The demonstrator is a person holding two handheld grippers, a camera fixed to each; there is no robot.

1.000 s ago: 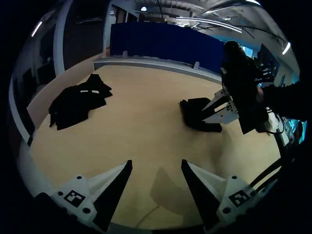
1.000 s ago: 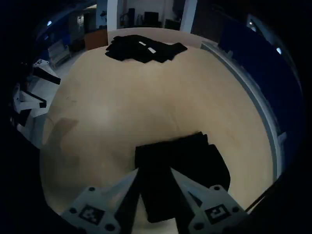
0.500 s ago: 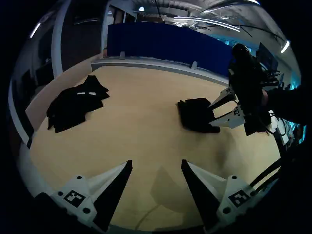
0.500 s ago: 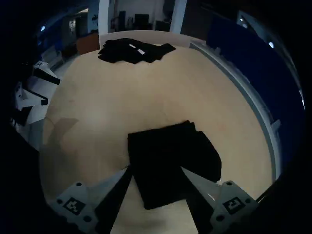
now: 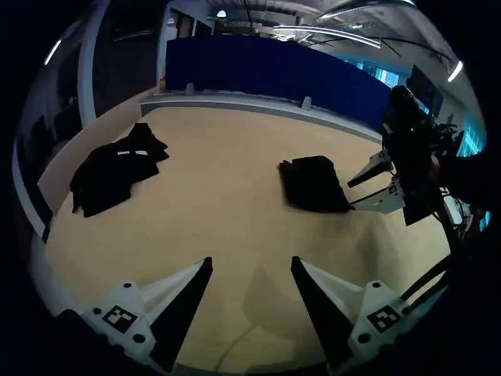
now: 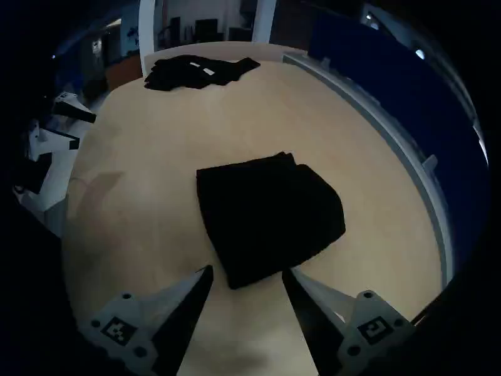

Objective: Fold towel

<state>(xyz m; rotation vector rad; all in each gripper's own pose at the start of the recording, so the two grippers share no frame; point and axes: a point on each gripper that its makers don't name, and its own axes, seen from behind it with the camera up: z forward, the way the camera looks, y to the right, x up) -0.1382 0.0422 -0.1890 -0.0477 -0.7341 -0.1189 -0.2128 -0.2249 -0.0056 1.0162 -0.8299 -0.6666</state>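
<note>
A folded black towel [image 6: 269, 216] lies flat on the light wooden table [image 6: 156, 188]; in the left gripper view the same towel [image 5: 312, 182] sits right of centre. My right gripper [image 6: 247, 279] stands open just short of the towel's near edge, with nothing between its fingers; the left gripper view shows that gripper [image 5: 354, 194] beside the towel, held by a dark-sleeved hand. My left gripper [image 5: 250, 266] is open over bare table, well away from the towel. The right gripper view catches it [image 6: 78, 128] at the far left edge.
A loose heap of black cloth [image 5: 113, 168] lies at the table's far corner, and the right gripper view has that heap [image 6: 194, 70] at the top. A blue partition [image 5: 269, 69] and a grey ledge [image 5: 250, 106] run behind the table. Monitors [image 5: 426, 88] stand at the right.
My right gripper has let go of the folded towel, opened and drawn back from it. The towel now lies free on the table. My left gripper stayed open in place.
</note>
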